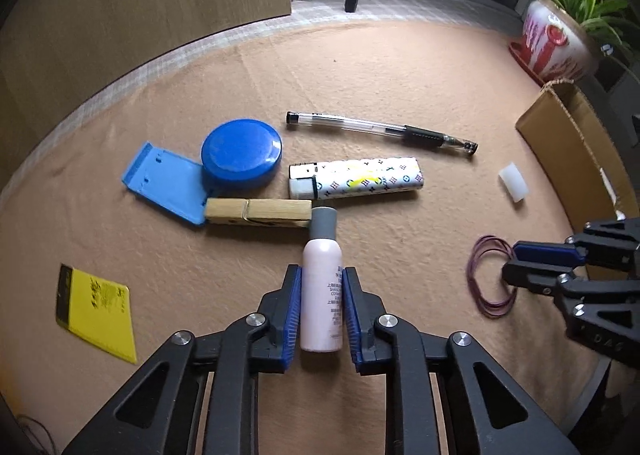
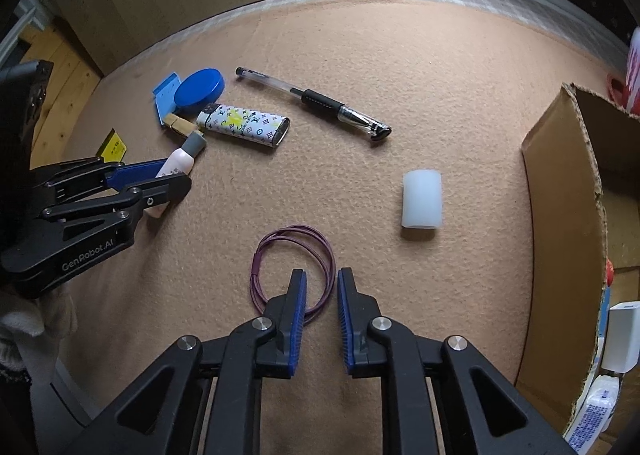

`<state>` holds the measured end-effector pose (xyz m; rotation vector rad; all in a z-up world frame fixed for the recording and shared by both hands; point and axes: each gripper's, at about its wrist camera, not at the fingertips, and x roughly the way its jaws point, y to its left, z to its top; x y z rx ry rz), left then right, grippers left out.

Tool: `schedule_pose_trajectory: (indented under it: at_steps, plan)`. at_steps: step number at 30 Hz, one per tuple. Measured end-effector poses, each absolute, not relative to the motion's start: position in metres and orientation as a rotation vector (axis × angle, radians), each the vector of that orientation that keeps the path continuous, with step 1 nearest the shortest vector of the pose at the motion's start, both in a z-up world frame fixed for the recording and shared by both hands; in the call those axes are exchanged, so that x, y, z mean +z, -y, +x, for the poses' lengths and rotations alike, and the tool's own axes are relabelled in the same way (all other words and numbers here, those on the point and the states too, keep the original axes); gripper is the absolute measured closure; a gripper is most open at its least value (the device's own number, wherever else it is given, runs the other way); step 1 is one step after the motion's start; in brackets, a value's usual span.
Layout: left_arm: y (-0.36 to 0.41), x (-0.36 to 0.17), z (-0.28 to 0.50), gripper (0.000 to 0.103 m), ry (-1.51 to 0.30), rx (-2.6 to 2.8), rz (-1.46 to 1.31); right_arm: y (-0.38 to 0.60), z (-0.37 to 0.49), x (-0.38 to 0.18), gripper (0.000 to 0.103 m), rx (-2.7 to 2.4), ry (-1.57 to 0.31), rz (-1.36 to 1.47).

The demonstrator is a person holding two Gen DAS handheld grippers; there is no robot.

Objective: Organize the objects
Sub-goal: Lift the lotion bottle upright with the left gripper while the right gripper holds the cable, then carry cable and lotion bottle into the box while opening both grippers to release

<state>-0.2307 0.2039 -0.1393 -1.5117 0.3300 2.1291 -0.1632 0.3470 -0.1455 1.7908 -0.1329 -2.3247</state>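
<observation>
Pink bottle (image 1: pixel 321 295), lying on the surface with its long axis along the left gripper (image 1: pixel 321 305), jaws clamped on its body, grey cap far; right gripper (image 2: pixel 322 315), jaws apart, straddling the purple hair tie (image 2: pixel 292 269).

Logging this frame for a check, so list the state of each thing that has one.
Left gripper: shut on bottle.
Right gripper: open, straddling hair tie.
Bottle: capped, lying flat.
Pen: capped.
Clothespin: closed.
Box: open.
</observation>
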Motion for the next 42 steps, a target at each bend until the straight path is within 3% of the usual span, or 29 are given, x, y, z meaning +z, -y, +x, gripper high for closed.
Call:
schedule_pose_trajectory:
  at_steps: [3,7,12,29,42]
  plan:
    - [-0.198,-0.14,-0.226,0.081,-0.236,2.145,-1.524,-0.337,-0.162,-0.147,0.101,-2.316,0.11,1.783]
    - [-0.189,-0.139,-0.215,0.081,-0.09,2.16,-1.538,-0.338,-0.155,-0.144,0.101,-2.334,0.155,1.755]
    - [-0.182,-0.134,-0.193,0.081,0.051,2.164,-1.521,-0.362,-0.136,-0.126,0.101,-2.373,0.347,1.676]
    - [-0.278,-0.074,-0.17,0.081,-0.041,2.095,-1.309,-0.464,-0.072,-0.037,0.101,-2.646,0.514,1.446]
    - [-0.409,-0.065,-0.159,0.081,-0.194,1.991,-1.207,-0.54,-0.035,-0.041,0.101,-2.794,0.56,1.493]
